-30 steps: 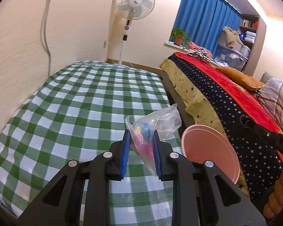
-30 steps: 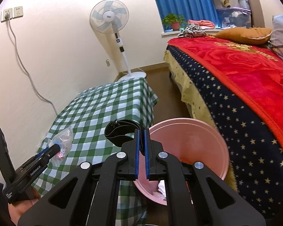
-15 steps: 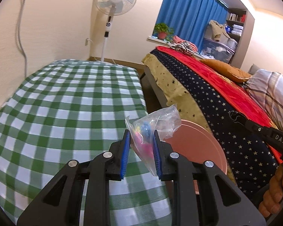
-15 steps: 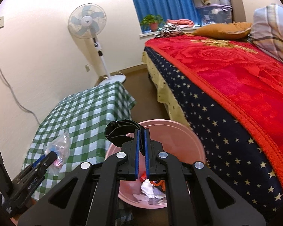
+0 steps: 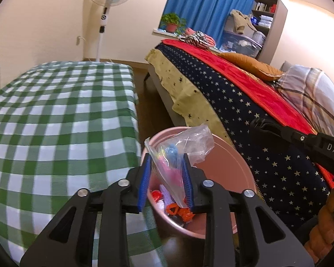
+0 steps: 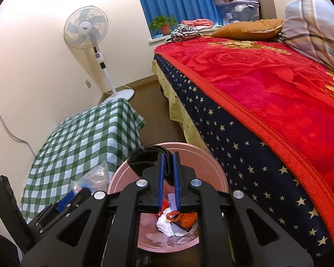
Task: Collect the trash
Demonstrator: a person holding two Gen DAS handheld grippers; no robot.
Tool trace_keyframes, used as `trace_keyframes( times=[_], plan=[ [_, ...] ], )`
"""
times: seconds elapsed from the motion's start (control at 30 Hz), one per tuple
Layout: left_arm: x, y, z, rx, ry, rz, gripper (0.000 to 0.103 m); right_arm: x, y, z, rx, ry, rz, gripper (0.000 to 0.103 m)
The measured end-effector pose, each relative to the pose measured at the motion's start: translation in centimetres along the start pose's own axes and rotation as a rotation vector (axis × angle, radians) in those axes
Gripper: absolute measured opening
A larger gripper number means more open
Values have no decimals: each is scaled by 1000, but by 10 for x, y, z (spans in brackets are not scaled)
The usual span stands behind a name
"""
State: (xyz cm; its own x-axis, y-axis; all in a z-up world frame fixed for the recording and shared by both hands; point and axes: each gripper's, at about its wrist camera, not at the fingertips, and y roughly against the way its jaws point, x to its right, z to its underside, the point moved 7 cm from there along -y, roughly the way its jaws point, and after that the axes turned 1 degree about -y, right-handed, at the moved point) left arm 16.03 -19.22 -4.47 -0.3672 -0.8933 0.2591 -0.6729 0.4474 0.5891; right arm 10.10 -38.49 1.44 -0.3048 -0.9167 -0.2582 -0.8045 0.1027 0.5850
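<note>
Holding crumpled trash (image 6: 176, 222), the pink bin (image 6: 220, 178) stands beside the bed (image 6: 267, 115).

We can't make out what's in the clear plastic bag (image 5: 178, 155): only blurred pink and blue shapes. The left gripper (image 5: 166, 181) body hides the near rim of the pink bin (image 5: 229, 160) and part of its trash (image 5: 180, 212). In the right wrist view the right gripper (image 6: 168, 182) covers the bin's middle, and the black strap (image 6: 142, 158) runs out of sight between its pads. The checked tabletop (image 5: 55, 115) is cut off at left. Shelf items (image 5: 265, 6) are too small to identify.
</note>
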Motion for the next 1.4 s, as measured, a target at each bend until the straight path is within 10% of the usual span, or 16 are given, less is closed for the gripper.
trace_keyframes(
  times=[0.17,0.7,1.07,1.4],
  plan=[
    [9,-8,5,-22,-24,18,40,7,-1,-4,15,-12,29,52],
    [-15,69,-10,75,-60,-60,67,-15,33,5,59,29,15,96],
    [-52,147,8,129,4,-189,95,-59,67,51,56,114,-25,98],
    [-109,190,52,150,19,-377,95,-105,81,94,47,211,-63,98]
  ],
)
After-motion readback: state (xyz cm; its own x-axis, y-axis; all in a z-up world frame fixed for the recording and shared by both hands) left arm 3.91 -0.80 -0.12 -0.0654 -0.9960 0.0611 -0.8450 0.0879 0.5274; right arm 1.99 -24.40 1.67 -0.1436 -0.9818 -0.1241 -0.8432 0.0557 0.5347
